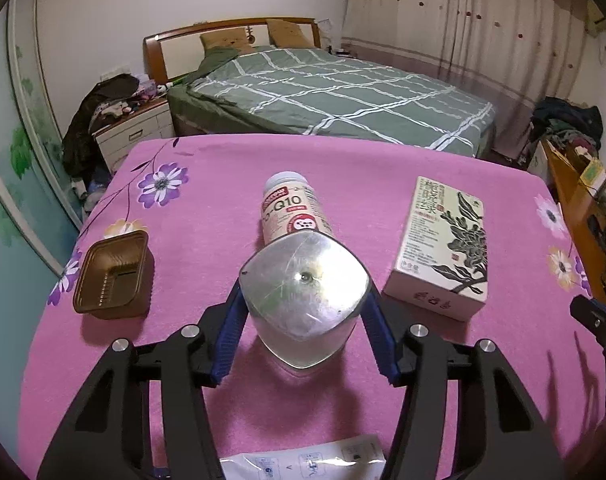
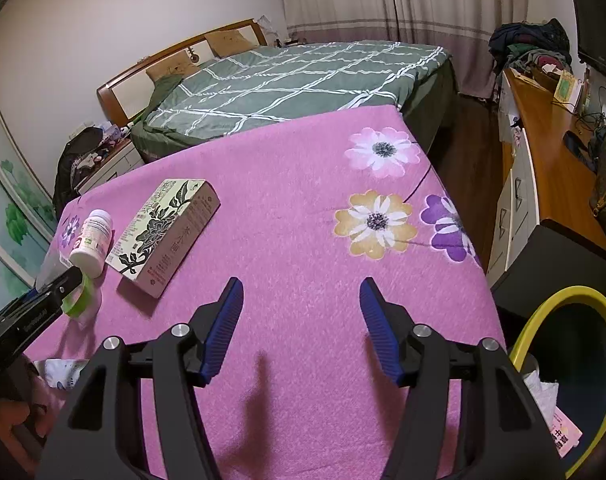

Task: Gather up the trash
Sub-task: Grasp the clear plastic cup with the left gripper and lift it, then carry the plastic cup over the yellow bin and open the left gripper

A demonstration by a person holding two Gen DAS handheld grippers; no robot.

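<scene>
A clear plastic cup [image 1: 305,296] with a silver foil face lies on the pink flowered cloth [image 1: 223,176], and my left gripper [image 1: 305,286] is shut on it, blue pads pressed to both sides. In the right wrist view the same cup [image 2: 81,298] shows a green band beside the left gripper's dark fingertip [image 2: 63,284]. My right gripper [image 2: 301,320] hangs open over bare cloth with nothing between its fingers. A white supplement bottle [image 1: 291,212] lies just beyond the cup. A white plastic wrapper [image 1: 303,462] lies at the near edge.
A printed tea box [image 1: 443,248] lies right of the bottle, and a brown plastic tray [image 1: 113,274] sits at the left. A yellow-rimmed bin [image 2: 543,320] holding paper stands beyond the table's right edge. A bed [image 1: 327,92] lies behind the table, with a wooden desk [image 2: 551,160] at the right.
</scene>
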